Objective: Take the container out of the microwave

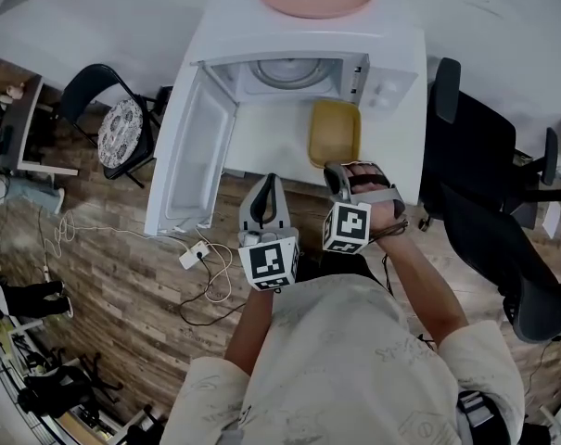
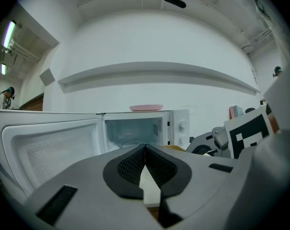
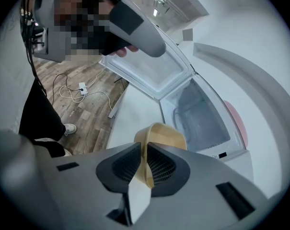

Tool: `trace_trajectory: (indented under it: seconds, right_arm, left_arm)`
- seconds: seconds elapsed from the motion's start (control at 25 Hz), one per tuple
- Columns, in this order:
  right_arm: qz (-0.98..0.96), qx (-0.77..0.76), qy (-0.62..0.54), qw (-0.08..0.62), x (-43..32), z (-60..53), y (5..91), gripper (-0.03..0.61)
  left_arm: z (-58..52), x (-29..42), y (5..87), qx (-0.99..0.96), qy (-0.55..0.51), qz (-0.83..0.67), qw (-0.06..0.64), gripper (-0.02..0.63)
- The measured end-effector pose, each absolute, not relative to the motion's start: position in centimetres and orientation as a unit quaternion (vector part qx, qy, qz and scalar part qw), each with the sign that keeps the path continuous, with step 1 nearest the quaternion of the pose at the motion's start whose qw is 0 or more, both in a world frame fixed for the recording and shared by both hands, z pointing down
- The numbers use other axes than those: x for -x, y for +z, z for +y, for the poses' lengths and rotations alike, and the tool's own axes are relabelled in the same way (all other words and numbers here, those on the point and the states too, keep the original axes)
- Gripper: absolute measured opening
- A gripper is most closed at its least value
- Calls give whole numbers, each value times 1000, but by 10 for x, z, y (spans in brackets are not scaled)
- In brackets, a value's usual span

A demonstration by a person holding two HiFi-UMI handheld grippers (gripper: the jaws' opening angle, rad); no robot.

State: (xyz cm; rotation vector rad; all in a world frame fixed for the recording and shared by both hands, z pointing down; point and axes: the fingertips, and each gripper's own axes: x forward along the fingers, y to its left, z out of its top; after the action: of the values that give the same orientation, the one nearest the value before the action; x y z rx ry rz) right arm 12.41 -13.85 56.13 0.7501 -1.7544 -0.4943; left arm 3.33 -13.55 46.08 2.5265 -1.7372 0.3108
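Yellow container — rim in right claw — outside the open microwave

The container is a shallow yellow tub with rounded corners, open side up and empty. It is right of centre in the head view, just in front of the microwave, its near rim pinched in my right tongs. The microwave is white, its door swung wide to the left.
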Motion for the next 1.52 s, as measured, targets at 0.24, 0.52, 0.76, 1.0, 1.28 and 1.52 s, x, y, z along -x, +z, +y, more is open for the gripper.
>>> trace_trajectory:
  seconds: [0.24,0.52,0.76,1.0,1.28,1.52]
  right_arm:
    - [-737,-319,-209,558,-114,-135,557,57]
    - [-731,-317,-213,566,-94,-130,551,57]
    - [-725,-322,-212,571,-83,-129,543,57]
    - [-716,-330,-214,576,-79,-129,534,57]
    - [-706,-345,-220,578,-79,-135,519,57]
    - [-700,-353,-227,577,-78,-141,505,57]
  left_arm:
    - [-144,-22,462,-825,104,-554,29,8]
    - [-152,-8,457,-833,97,-543,25,8]
    - [-158,1,451,-841,90,-533,18,8]
    - [-161,8,451,-846,88,-526,17,8]
    - [-167,11,441,-854,78,-515,11,8]
    - [-173,15,429,-856,66,-513,6,8]
